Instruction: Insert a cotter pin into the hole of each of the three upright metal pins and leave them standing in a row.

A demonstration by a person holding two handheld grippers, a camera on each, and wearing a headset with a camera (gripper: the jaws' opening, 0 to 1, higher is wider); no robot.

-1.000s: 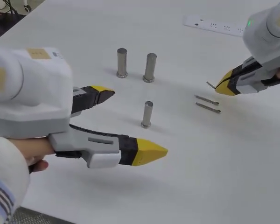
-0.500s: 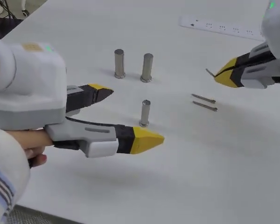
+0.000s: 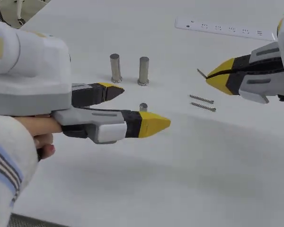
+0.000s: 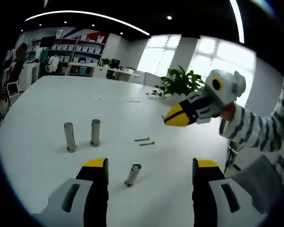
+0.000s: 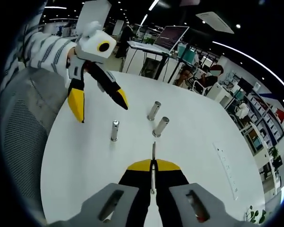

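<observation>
Cotter pin (image 3: 201,73) pinched in the right gripper (image 3: 209,78), above the white surface (image 3: 180,165).
That gripper's jaws are pressed together on the pin's shank. The left gripper (image 4: 150,164) hovers with its jaws spread wide, and the nearest metal pin (image 4: 132,174) stands just ahead of the gap. A pair of metal pins (image 3: 144,71) stands side by side beyond it. Two spare cotter pins (image 3: 201,99) lie parallel on the surface.
</observation>
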